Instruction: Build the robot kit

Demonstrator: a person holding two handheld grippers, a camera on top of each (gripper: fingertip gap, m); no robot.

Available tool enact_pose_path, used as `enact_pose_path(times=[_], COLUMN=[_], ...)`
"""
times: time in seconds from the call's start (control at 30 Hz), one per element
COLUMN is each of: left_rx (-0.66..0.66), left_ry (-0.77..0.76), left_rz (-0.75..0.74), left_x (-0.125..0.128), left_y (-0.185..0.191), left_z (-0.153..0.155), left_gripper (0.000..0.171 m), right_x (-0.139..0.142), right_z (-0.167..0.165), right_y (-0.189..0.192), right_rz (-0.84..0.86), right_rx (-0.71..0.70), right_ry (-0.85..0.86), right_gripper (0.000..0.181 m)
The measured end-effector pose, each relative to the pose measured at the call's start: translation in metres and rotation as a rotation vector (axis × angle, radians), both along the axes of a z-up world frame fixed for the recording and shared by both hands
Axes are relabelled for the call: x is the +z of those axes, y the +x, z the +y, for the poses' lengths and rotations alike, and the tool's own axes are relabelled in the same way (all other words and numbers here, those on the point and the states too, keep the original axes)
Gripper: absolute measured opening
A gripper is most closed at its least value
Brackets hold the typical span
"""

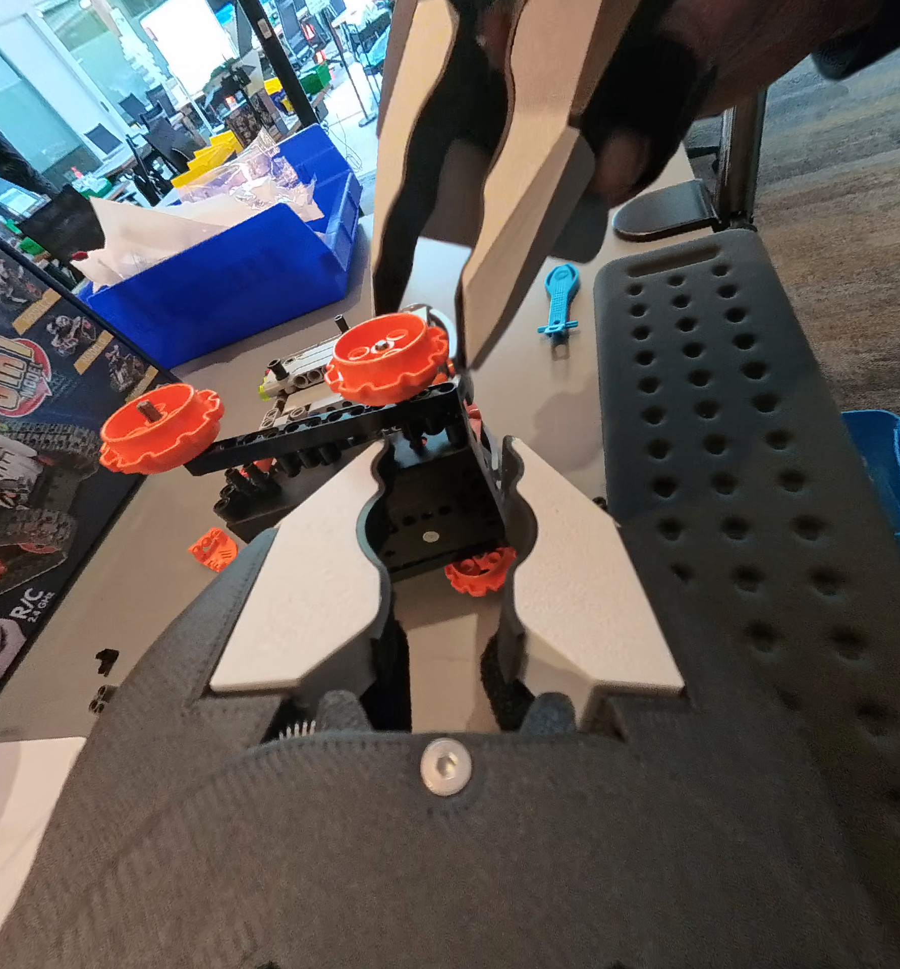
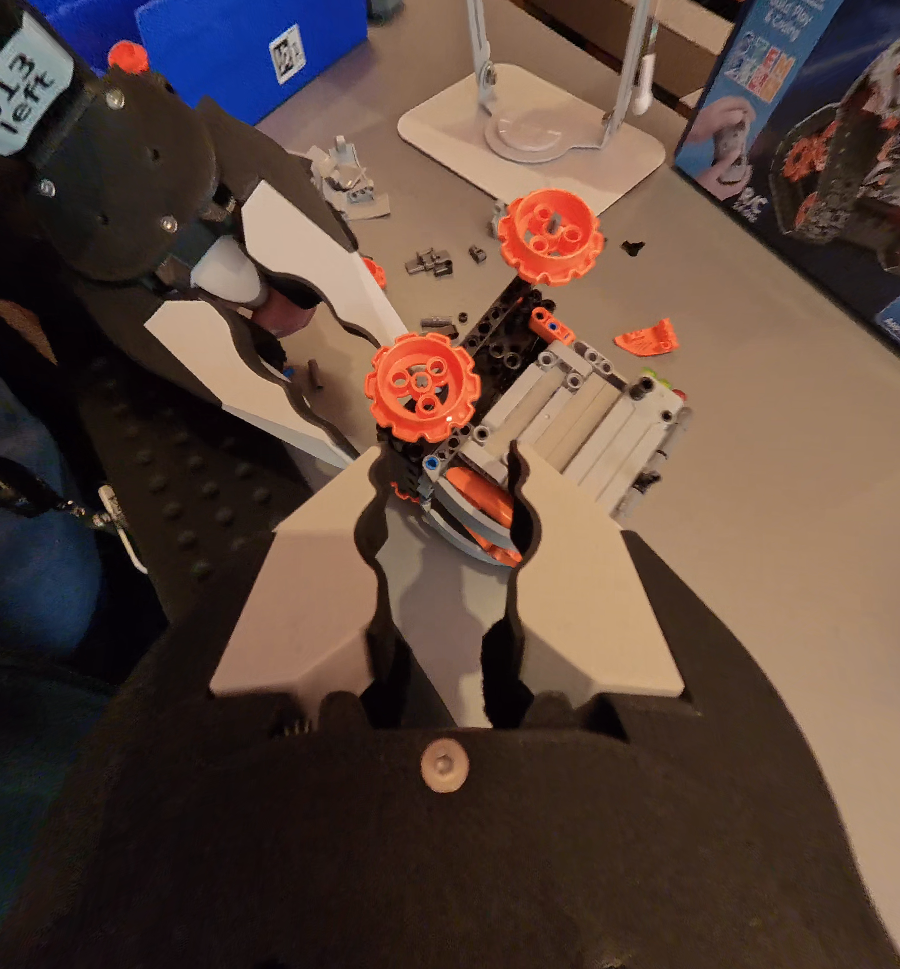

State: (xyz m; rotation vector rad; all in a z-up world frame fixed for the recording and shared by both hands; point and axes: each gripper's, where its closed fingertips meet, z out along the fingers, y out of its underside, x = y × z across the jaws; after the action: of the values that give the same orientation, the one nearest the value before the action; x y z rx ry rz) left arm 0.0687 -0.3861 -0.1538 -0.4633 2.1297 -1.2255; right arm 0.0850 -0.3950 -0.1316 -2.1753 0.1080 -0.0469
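A toy building-block model (image 1: 322,435) of black and grey beams (image 2: 584,398) carries two big orange toothed wheels (image 1: 387,356) (image 1: 159,427) and a small orange gear (image 1: 474,571). It sits over the grey table (image 2: 752,524). My left gripper (image 1: 448,451) is shut on the model's black block (image 1: 437,503). My right gripper (image 2: 445,456) comes from the opposite side and is shut on the model's corner, beside one wheel (image 2: 424,388). The other wheel (image 2: 550,236) sticks out beyond. The right gripper's fingers (image 1: 521,236) reach down from above in the left wrist view. The left gripper (image 2: 259,325) shows at the upper left of the right wrist view.
A blue bin (image 1: 217,293) with papers stands behind the model. The toy's printed box (image 1: 28,445) stands upright at the table's side. A light blue tool (image 1: 558,299), an orange piece (image 2: 647,338), small dark parts (image 2: 432,262) and a white stand base (image 2: 532,141) lie around. The grippers are tip to tip, or close to it.
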Motion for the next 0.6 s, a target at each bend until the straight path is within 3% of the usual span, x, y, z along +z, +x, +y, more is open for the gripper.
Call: enact_pose_path(times=[0.23,0.6], left_rx=[0.032,0.019], left_ry=[-0.024,-0.054], left_rz=[0.020,0.057], left_x=[0.000,0.000], left_y=[0.006,0.013], left_z=[-0.004,-0.005], left_gripper=[0.026,0.023], right_x=[-0.011,-0.012], right_z=[0.010,0.014], right_y=[-0.010,-0.012], right_rz=[0.031,0.127], right_rx=[0.068,0.098], right_ry=[-0.006,0.113], right_gripper=[0.020,0.013])
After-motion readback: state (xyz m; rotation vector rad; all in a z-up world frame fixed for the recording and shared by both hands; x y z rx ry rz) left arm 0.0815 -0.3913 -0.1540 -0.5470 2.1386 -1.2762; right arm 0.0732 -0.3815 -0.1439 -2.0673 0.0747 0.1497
